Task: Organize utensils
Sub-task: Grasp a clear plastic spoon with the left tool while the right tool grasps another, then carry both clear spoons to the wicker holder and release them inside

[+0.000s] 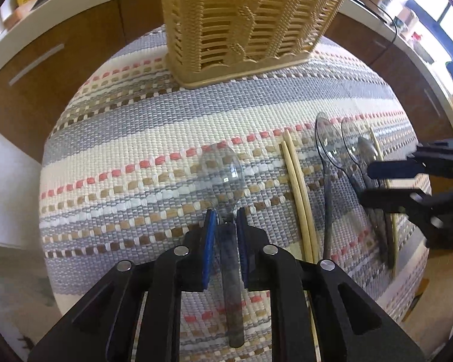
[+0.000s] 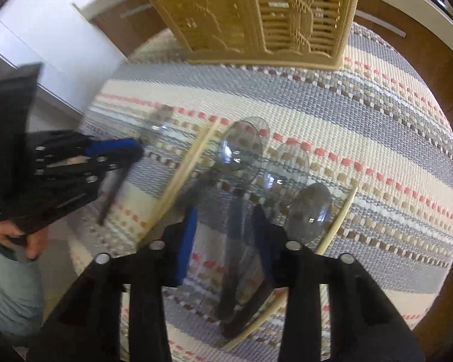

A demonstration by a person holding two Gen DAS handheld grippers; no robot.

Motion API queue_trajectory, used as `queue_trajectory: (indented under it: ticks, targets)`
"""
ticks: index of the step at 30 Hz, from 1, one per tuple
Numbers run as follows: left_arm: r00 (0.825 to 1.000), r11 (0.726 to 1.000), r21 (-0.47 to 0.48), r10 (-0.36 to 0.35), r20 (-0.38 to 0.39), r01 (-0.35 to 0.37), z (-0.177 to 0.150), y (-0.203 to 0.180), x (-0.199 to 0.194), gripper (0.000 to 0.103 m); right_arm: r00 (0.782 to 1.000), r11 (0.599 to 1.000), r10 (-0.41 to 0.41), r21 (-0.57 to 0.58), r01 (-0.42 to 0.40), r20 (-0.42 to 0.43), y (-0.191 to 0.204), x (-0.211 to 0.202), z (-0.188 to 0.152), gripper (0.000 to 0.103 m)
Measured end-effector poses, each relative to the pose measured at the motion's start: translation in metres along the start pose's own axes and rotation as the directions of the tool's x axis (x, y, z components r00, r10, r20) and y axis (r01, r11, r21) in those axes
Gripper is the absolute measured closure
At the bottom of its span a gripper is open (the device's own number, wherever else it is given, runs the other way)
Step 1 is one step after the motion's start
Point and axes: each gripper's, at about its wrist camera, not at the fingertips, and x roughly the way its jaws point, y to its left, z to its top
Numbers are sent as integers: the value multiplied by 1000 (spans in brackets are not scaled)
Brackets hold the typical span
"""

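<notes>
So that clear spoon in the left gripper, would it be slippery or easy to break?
Probably light: the spoon looks like thin clear plastic. Its glossy handle could slip or swivel, since the left gripper pinches only a narrow strip between its fingers. It likely flexes a little and might crack if squeezed hard.

Striped woven mat (image 1: 154,138), wicker basket (image 1: 244,24), chopsticks (image 1: 299,193), clear spoons (image 1: 327,163)
</notes>
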Motion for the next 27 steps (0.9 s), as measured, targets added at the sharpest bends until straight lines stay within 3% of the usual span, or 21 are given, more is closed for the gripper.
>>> queue_trajectory:
  ticks: [6,7,10,11,15,18,22,25,27]
  targets:
    - [998,996,85,36,-44,-32,6,-17,6,76,998,999,-45,4,45,-44,0,22,12,83]
    - [997,992,114,65,-52,-59,7,-23,8,76,997,999,-52,-8,52,-54,3,25,14,90]
    - [988,977,172,139,-61,-127,10,-40,13,86,993,995,-97,-45,94,-63,18,37,18,93]
    - [987,973,183,153,-56,-141,11,-45,14,93,993,994,-101,-58,97,-62,24,39,18,93]
    - [990,977,161,142,-15,-138,10,-48,10,93,995,993,-93,-72,90,-39,33,37,17,93]
    - [992,987,121,94,89,-104,5,-43,-15,93,998,995,-61,-79,61,10,28,14,12,93]
    - [966,993,106,30,257,-59,5,-47,-70,93,991,991,-29,-123,45,130,37,-30,15,93]
    - [923,994,106,-43,384,2,13,-51,-118,93,968,988,2,-150,36,250,44,-71,20,93]
    - [880,993,109,-88,466,42,26,-52,-148,93,948,986,24,-162,29,316,48,-93,25,93]
